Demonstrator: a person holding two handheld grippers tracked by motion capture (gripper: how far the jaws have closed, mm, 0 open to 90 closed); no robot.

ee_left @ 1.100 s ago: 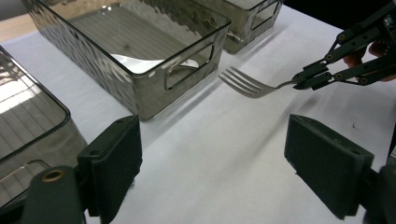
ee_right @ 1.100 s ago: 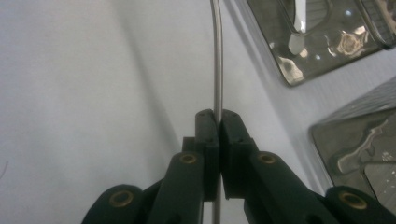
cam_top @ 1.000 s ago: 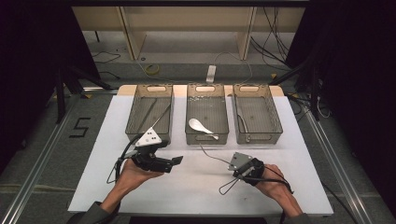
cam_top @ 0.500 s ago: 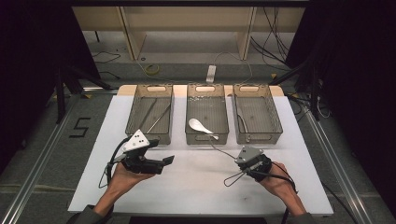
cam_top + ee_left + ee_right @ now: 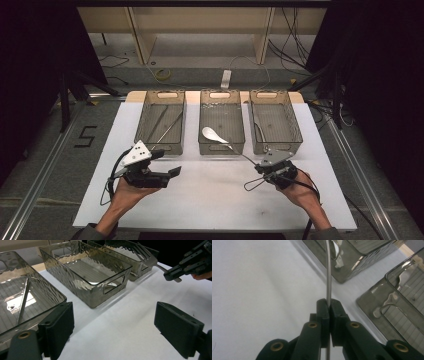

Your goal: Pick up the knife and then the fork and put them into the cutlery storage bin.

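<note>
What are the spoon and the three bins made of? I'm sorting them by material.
The spoon looks like polished metal: thin silvery handle, bright glossy bowl. The bins look like smoky translucent plastic: rippled walls you can see through, with moulded handle slots. Tinted glass can't be ruled out.

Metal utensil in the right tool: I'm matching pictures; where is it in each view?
High view: slim metal utensil, centre, crossing the front of the clear ribbed middle bin.
Left gripper view: upper right.
Right gripper view: centre, rising from the right tool.
Shared landmark: that middle bin.

A lab: dark curtains (image 5: 30, 75), loose floor cables (image 5: 295, 45) and a white-topped test table (image 5: 210, 200).
</note>
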